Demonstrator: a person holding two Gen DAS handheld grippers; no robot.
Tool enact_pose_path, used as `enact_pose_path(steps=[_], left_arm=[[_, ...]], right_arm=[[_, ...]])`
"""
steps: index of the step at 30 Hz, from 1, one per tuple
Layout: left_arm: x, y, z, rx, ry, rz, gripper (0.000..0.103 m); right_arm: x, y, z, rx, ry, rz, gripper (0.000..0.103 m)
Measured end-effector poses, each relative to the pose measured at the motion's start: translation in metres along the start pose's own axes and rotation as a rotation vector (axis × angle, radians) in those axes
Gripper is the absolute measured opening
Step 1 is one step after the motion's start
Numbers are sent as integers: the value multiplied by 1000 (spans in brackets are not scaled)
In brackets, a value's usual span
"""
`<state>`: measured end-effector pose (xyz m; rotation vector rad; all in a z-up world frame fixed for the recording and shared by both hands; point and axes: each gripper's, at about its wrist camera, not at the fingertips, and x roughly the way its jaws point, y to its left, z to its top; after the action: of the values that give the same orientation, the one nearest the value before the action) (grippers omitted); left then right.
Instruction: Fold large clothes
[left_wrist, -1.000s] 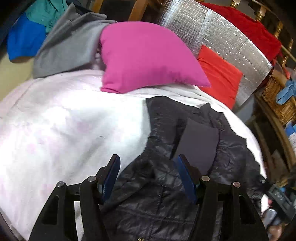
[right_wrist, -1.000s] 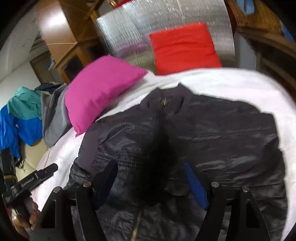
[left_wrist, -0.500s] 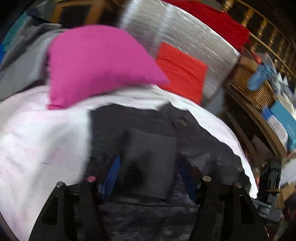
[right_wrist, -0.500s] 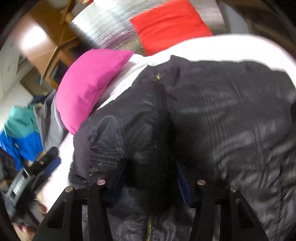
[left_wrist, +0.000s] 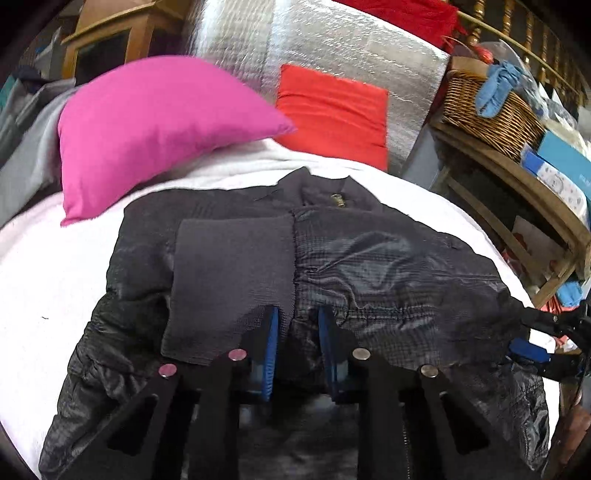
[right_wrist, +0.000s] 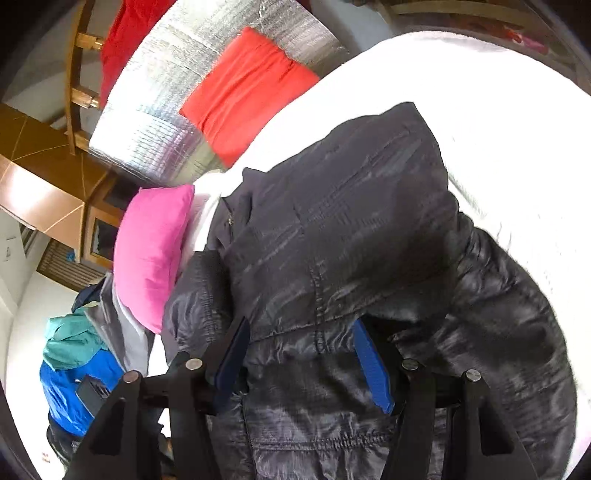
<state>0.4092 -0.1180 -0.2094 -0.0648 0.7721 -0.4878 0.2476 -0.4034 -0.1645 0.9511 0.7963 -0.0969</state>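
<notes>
We see a jacket (left_wrist: 388, 266) of glossy, quilted black cloth, its cuff (left_wrist: 232, 273) matt ribbed knit. Upper left, a pillow (left_wrist: 155, 125) of smooth matt cloth; upper centre, crinkled shiny foil (left_wrist: 332, 51); upper right, a rough woven wicker basket (left_wrist: 491, 114).

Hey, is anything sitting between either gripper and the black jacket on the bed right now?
Nothing visible. The left gripper is already at the black jacket, its fingers narrowed around a fold by the grey knit cuff. The right gripper hangs open directly over the fabric.
</notes>
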Motion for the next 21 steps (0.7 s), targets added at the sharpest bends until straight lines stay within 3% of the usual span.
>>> enact_pose_path(steps=[4,8,11,15,17,19,21], left_arm=[[-12,-26,9,66,-21,-34,6],[-24,-65,16,154,-33,-129,6],[-22,-93,12,215,8,-190,6],[-31,-84,15,191,26,-208,7],[-42,-54,25,103,10,-193,16],[-49,-24,34,17,-28,-158,51],[-63,18,38,-84,-88,-70,65]], right_arm=[[-8,13,-1,-81,-9,-9,62],[-15,11,6,-88,-41,-24,62],[-20,4,15,-78,-64,-39,62],[-31,1,31,-90,-111,-72,62],[-30,6,36,-122,-126,-90,63],[-25,12,35,-152,-127,-90,64],[-18,24,31,-187,-120,-69,64]])
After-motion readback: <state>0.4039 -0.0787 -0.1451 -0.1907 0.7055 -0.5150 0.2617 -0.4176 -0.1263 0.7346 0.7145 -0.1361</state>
